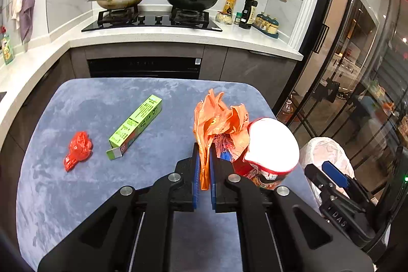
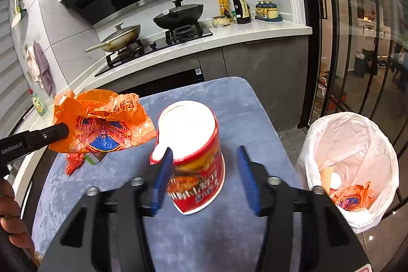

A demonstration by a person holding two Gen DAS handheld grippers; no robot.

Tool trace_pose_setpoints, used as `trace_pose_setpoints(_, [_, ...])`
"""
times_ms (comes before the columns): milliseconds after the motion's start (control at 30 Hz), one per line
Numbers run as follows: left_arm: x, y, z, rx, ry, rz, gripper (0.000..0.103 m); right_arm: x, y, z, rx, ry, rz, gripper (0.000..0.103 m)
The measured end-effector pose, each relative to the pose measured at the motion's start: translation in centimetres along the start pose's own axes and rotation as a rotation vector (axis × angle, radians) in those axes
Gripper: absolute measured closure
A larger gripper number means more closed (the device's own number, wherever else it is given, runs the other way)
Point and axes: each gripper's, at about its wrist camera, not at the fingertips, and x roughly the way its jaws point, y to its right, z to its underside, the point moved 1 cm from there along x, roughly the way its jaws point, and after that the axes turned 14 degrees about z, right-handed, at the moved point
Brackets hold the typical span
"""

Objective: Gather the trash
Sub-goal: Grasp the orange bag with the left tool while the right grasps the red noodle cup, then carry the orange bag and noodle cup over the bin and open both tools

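Observation:
My left gripper (image 1: pixel 204 152) is shut on a crumpled orange wrapper (image 1: pixel 219 116), held up above the blue-covered table (image 1: pixel 102 195). The right wrist view shows that wrapper (image 2: pixel 102 119) hanging from the left gripper's fingers (image 2: pixel 51 134). A red-and-white instant noodle cup (image 2: pixel 196 170) stands near the table's right edge, between the spread jaws of my right gripper (image 2: pixel 204 151). The right pad is clear of the cup. A green carton (image 1: pixel 136 126) and a red crumpled wrapper (image 1: pixel 77 149) lie on the left of the table.
A bin lined with a white bag (image 2: pixel 357 139) stands on the floor right of the table, with some trash inside. Behind the table runs a kitchen counter with a hob (image 1: pixel 153 19), two pans and bottles. Glass doors (image 1: pixel 357 68) are on the right.

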Motion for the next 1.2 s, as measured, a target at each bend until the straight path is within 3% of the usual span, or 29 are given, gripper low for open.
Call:
trace_pose_setpoints(133, [-0.2, -0.6, 0.1, -0.007, 0.002, -0.014, 0.097, 0.7, -1.4, 0.8, -0.019, -0.006, -0.006, 0.030])
trace_pose_setpoints(333, [-0.5, -1.5, 0.0, -0.017, 0.005, -0.027, 0.097, 2.4, -4.2, 2.1, -0.073, -0.016, 0.024, 0.023])
trace_pose_setpoints(600, [0.3, -2.3, 0.3, -0.021, -0.015, -0.022, 0.097, 5.5, -5.7, 2.6, -0.073, -0.027, 0.111, 0.023])
trace_pose_setpoints(667, [0.4, -2.3, 0.4, -0.020, -0.019, -0.019, 0.097, 6.2, -5.6, 2.5, -0.058, -0.035, 0.115, 0.027])
trace_pose_setpoints(700, [0.5, -2.4, 0.4, -0.019, -0.019, -0.018, 0.097, 6.2, -5.5, 2.4, -0.055, -0.029, 0.129, 0.036])
trace_pose_setpoints(800, [0.6, -2.3, 0.4, -0.019, -0.021, -0.014, 0.097, 6.2, -4.6, 2.0, -0.031, -0.031, 0.116, 0.037])
trace_pose_setpoints(1000, [0.6, -1.4, 0.3, -0.005, -0.018, -0.001, 0.097, 4.5, -2.8, 1.2, 0.003, 0.001, 0.111, 0.038])
trace_pose_setpoints(1200, [0.7, 2.6, -0.1, 0.059, -0.015, 0.052, 0.097, 1.7, 0.6, -0.4, 0.048, 0.052, 0.137, 0.038])
